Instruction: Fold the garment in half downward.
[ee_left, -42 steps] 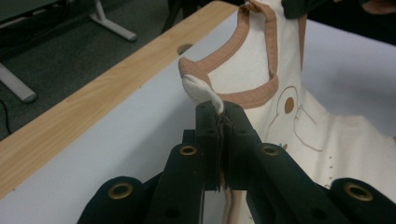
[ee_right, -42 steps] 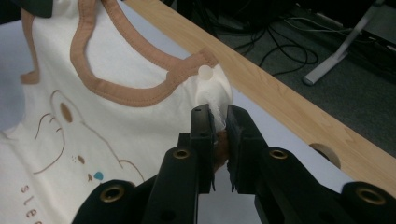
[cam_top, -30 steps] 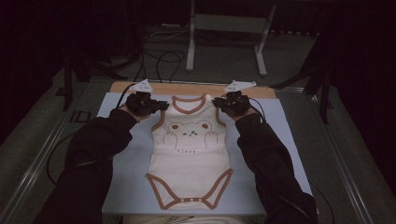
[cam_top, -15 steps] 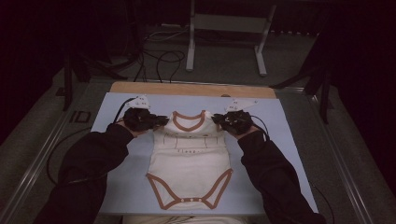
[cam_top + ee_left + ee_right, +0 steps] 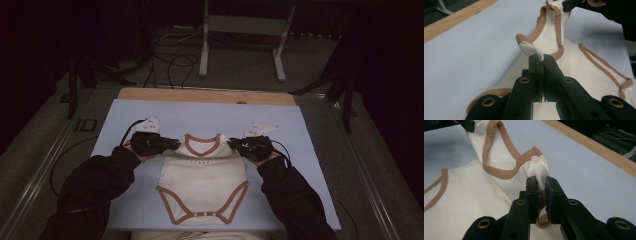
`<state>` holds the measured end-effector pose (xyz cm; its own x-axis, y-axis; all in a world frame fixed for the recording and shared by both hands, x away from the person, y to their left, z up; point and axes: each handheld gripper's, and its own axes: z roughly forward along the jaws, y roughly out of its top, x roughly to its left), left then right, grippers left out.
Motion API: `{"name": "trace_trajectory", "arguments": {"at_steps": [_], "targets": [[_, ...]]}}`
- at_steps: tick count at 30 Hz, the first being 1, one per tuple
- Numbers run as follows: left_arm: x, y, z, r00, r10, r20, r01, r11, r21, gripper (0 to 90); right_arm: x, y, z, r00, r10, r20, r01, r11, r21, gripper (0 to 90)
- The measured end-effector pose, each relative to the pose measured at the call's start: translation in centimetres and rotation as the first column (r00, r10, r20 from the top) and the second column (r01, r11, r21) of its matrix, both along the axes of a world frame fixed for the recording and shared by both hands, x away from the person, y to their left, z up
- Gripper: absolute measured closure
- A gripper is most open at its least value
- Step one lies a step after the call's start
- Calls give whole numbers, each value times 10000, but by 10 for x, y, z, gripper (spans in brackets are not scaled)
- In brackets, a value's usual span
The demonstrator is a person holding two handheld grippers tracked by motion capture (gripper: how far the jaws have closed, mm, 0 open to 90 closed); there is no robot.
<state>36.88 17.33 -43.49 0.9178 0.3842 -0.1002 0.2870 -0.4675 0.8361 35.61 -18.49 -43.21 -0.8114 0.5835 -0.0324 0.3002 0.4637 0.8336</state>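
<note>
Cream bodysuit (image 5: 202,182) with brown binding, flat on pale blue mat (image 5: 310,145), top folded toward snaps. Left gripper (image 5: 541,60) and right gripper (image 5: 540,182) clamped tight on shoulder corners. Risk: uneven pull, skewed fold, thin cloth slipping free.
</note>
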Motion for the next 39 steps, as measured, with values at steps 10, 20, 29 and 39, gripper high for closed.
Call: {"name": "trace_trajectory", "arguments": {"at_steps": [10,20,29,39], "targets": [[-18,0,-7,9996,-263,-89,262,9995,-152,874,-20,0,-10,9994,260,-229,-259,9997,40,821],[-37,1,-15,9986,-504,-175,503,9987,-95,874,-40,-4,-17,9984,418,-375,-416,9991,52,821],[-55,-1,-25,9951,-922,-348,921,9957,-60,874,-57,-7,-27,9962,535,-686,-516,9982,291,821],[-73,-1,-43,9897,-1256,-680,1262,9920,38,873,-78,-6,-38,9907,850,-1067,-827,9963,253,820]]}}
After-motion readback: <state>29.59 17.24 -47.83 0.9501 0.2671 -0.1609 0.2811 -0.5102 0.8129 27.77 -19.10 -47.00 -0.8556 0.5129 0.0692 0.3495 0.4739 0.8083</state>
